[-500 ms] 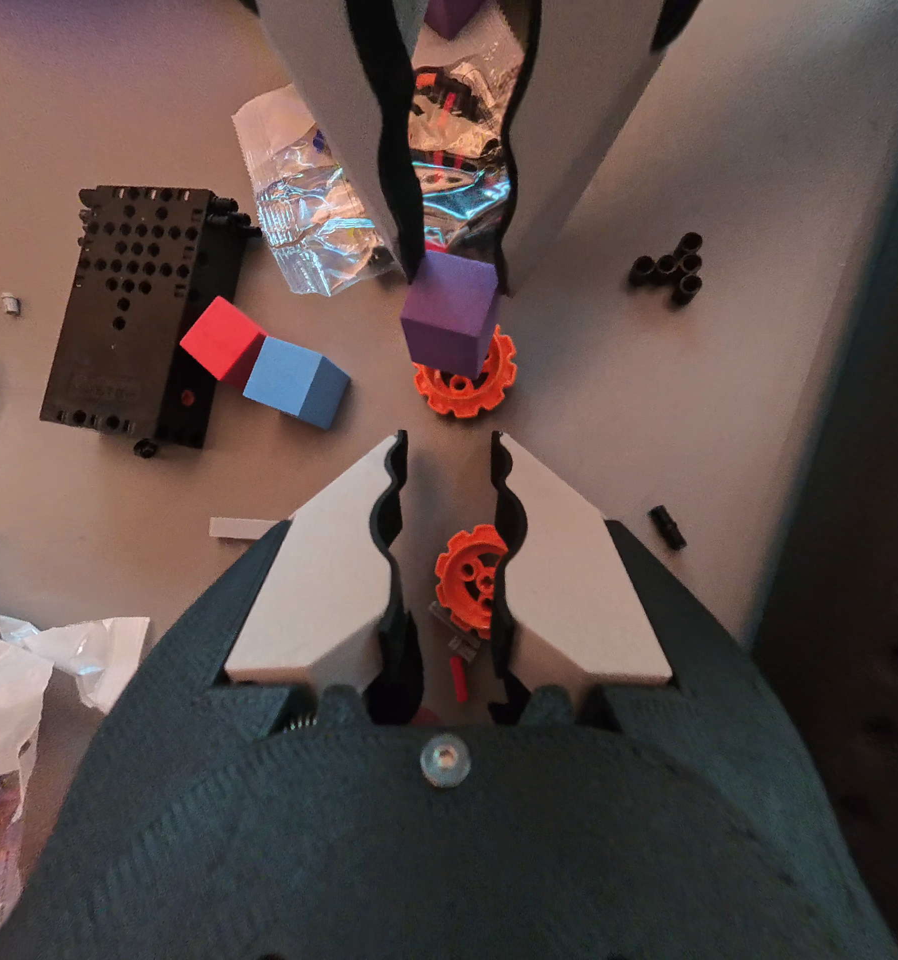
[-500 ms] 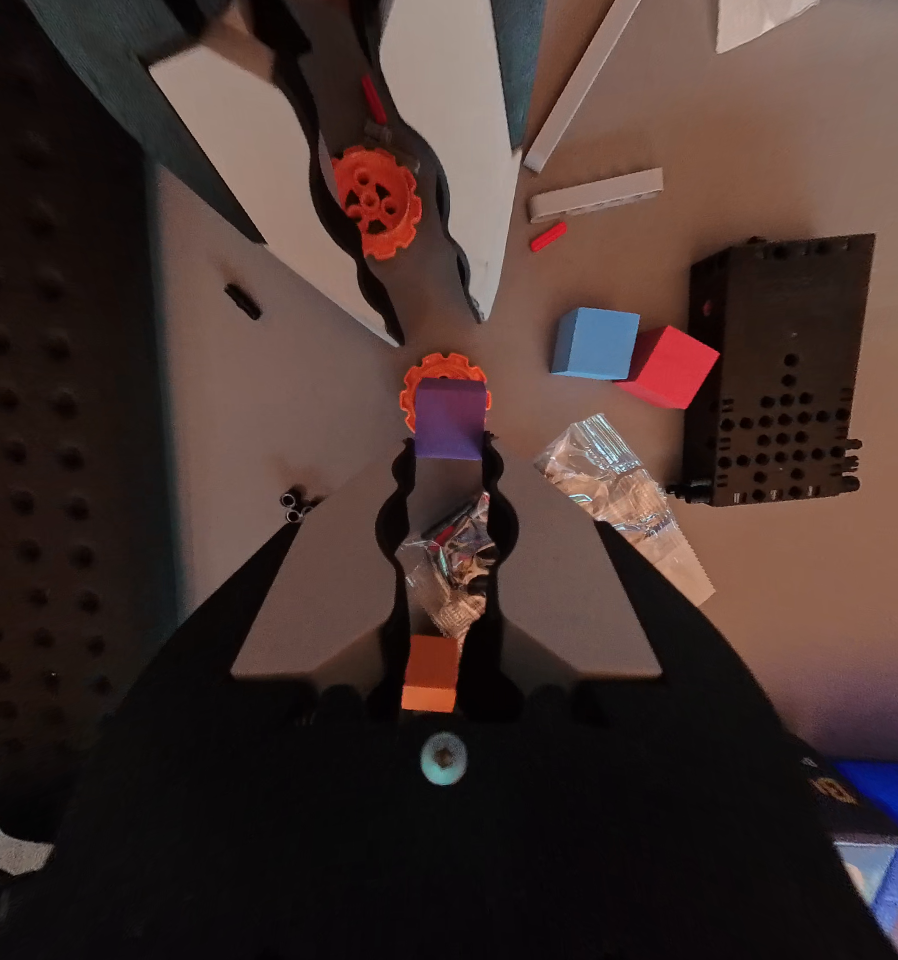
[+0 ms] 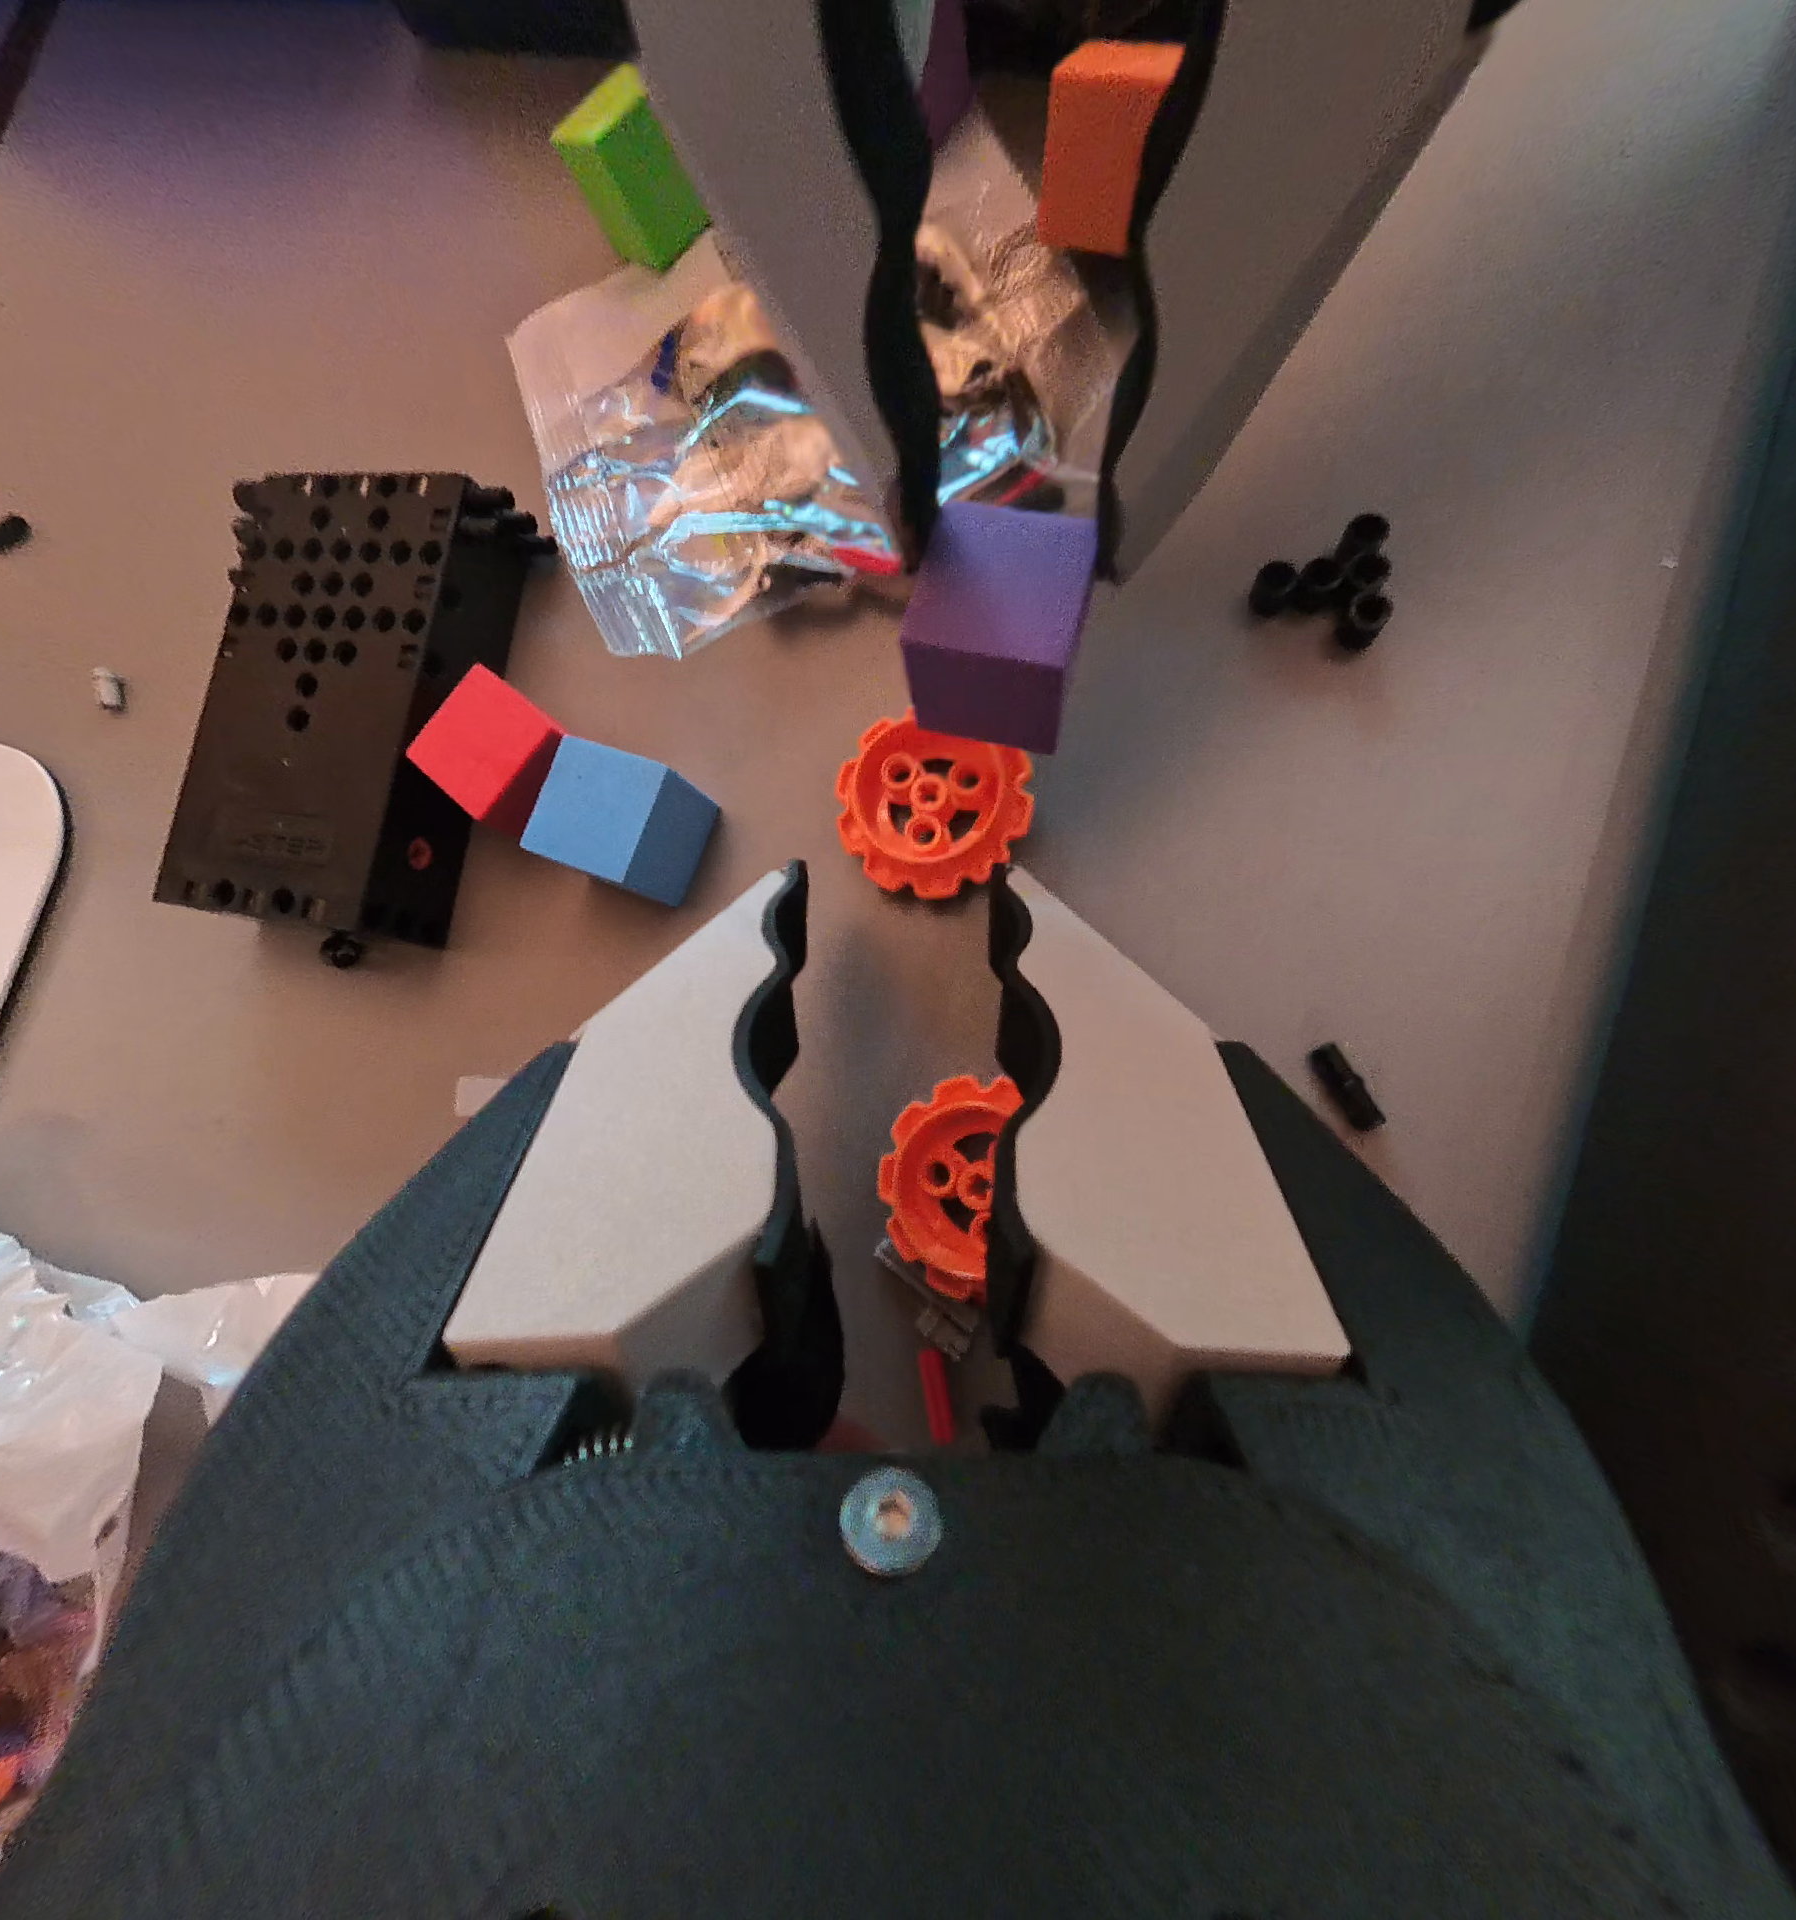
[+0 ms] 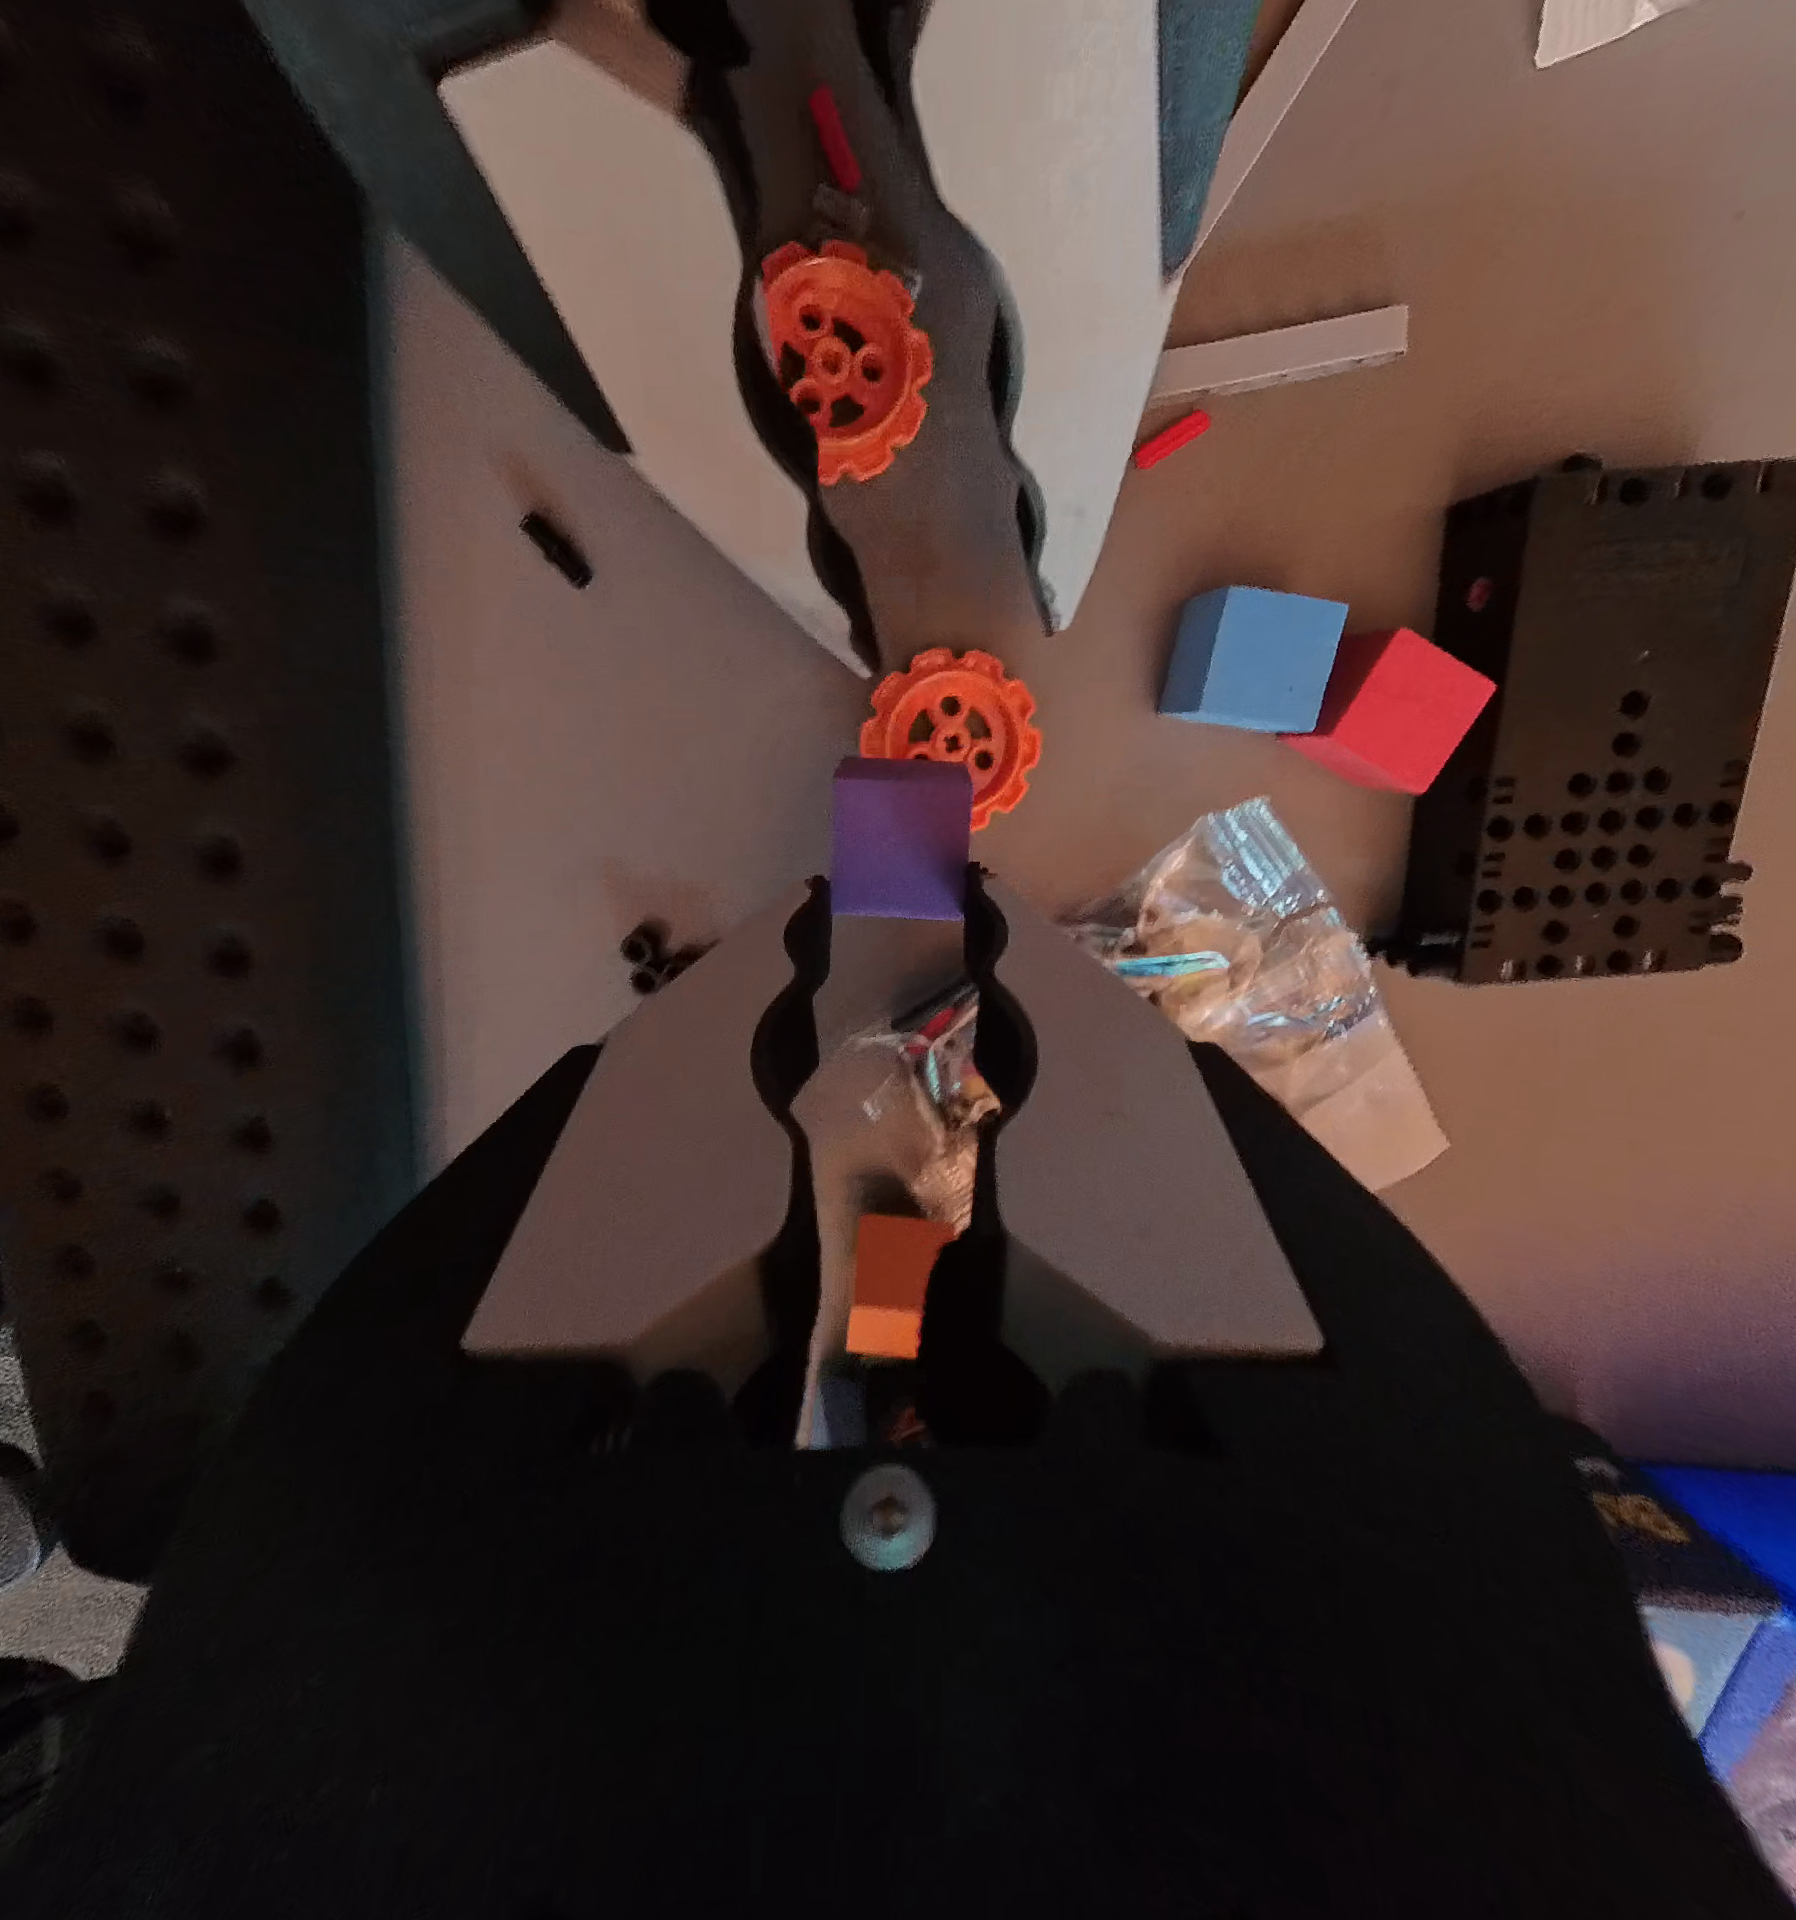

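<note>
Right gripper (image 4: 899, 883) fingers closed on purple cube (image 4: 899, 847) at tips, cube lifted above table (image 3: 1289, 831). Left gripper (image 3: 894, 904) fingers parted, empty, just short of first orange gear (image 3: 932, 805); second orange gear (image 3: 951, 1184) lies between its fingers, touch unclear. Two gears. Five blocks: purple, orange (image 3: 1096, 145), green (image 3: 629, 166), red (image 3: 478, 743), blue (image 3: 619, 821); red touches blue. One clear bag (image 3: 686, 468), one black perforated brick (image 3: 338, 696); lettering unreadable.

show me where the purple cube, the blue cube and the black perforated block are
purple cube (image 3: 1008, 592), left wrist view, top face.
blue cube (image 3: 593, 798), left wrist view, top face.
black perforated block (image 3: 343, 665), left wrist view, holed top.
</note>
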Demonstrator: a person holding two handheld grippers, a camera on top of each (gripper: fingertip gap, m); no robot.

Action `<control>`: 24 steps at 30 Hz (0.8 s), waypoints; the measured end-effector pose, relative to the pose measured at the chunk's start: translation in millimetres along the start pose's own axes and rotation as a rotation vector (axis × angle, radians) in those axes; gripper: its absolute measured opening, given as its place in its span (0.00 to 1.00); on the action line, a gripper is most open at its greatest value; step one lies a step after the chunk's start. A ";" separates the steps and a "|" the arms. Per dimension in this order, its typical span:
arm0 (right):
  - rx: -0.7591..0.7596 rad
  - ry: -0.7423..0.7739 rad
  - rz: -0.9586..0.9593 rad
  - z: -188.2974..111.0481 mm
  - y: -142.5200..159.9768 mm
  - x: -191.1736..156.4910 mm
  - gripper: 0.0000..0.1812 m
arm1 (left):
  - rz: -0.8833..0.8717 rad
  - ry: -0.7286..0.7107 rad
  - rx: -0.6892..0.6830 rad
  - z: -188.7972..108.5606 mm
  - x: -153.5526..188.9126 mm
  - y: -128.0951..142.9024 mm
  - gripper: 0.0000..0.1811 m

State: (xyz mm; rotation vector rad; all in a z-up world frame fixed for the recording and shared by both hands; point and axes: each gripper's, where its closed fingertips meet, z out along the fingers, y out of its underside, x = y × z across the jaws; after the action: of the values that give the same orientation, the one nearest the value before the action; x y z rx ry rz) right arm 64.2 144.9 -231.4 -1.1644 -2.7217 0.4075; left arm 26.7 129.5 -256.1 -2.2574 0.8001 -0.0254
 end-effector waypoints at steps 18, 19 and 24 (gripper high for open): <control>0.065 0.033 0.051 -25.3 32.0 -21.3 0.13 | 0.099 0.007 -0.077 12.6 12.4 1.3 0.13; 0.066 0.027 0.051 -26.3 33.9 -23.9 0.13 | 0.087 0.004 -0.092 10.0 10.1 5.0 0.13; 0.058 0.021 0.072 -28.0 51.5 -36.6 0.13 | 0.086 -0.067 -0.093 -1.0 -2.5 0.8 0.18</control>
State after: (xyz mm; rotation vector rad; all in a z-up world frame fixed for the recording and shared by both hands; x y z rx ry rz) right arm 131.5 157.6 -221.8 -1.2464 -2.6374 0.4778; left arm 24.1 129.9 -255.3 -2.2956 0.8777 0.1296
